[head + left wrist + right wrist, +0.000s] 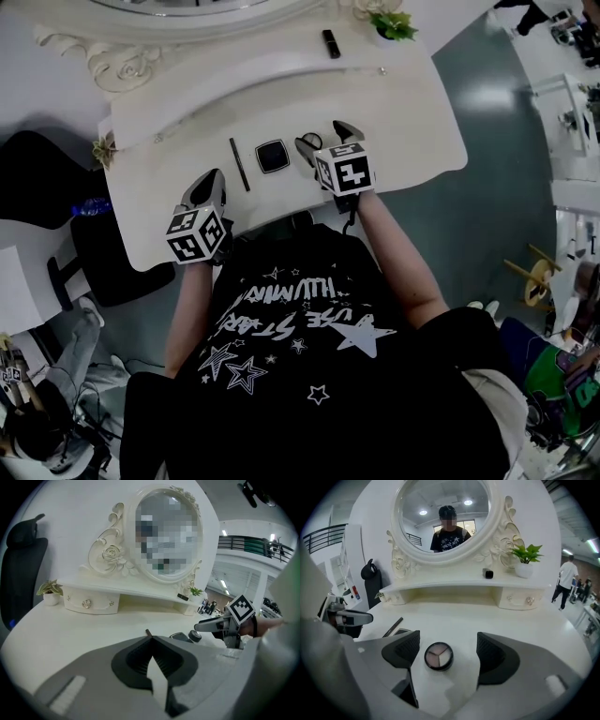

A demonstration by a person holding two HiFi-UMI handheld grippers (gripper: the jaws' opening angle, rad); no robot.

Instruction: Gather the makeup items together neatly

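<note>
Three items, the pencil, square compact and round compact, lie close in a row. The right gripper stands released astride the round compact, not pressing it. The left gripper is clenched and empty. One black tube sits far off on the shelf — probably still to fetch.

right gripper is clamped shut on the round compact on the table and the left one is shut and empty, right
Not clamped: the right gripper view shows the right gripper open, the round compact lying on the table between its jaws with neither pad touching it. The left gripper is shut and empty.
</note>
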